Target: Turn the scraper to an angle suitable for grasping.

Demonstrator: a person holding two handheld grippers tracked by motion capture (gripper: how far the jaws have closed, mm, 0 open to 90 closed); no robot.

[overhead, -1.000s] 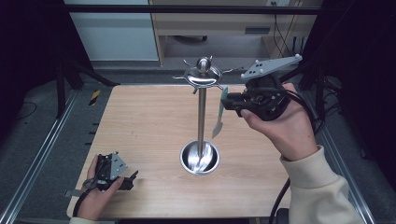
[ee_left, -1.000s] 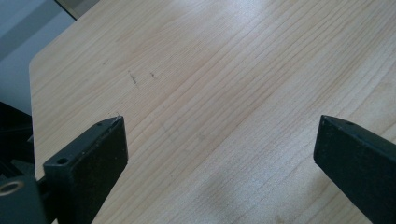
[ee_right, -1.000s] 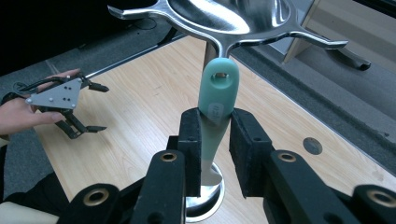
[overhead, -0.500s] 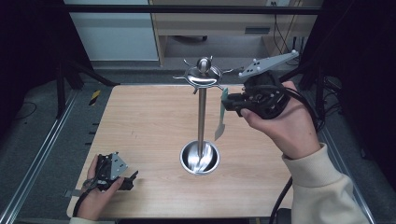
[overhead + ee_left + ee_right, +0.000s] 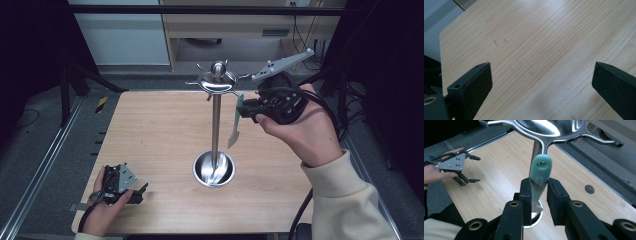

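A steel utensil stand [image 5: 216, 125] rises from a round dish base [image 5: 202, 172] in the middle of the table, with hook arms around its top disc [image 5: 218, 80]. My right gripper [image 5: 241, 106] is raised beside that top, shut on a utensil [image 5: 235, 125] with a mint-green handle [image 5: 540, 170]; the pale blade hangs down. In the right gripper view the handle's hanging hole sits just under one hook arm [image 5: 544, 147], apart from it, and my right gripper [image 5: 539, 186] pinches the handle lower down. My left gripper [image 5: 140, 192] rests open at the table's front left, its jaws [image 5: 541, 77] wide over bare wood.
The wooden table [image 5: 150, 130] has rounded corners and a metal rail [image 5: 45, 165] along its left side. A cabinet and cables stand behind the far edge. The left gripper [image 5: 477, 169] lies far from the stand in the right gripper view.
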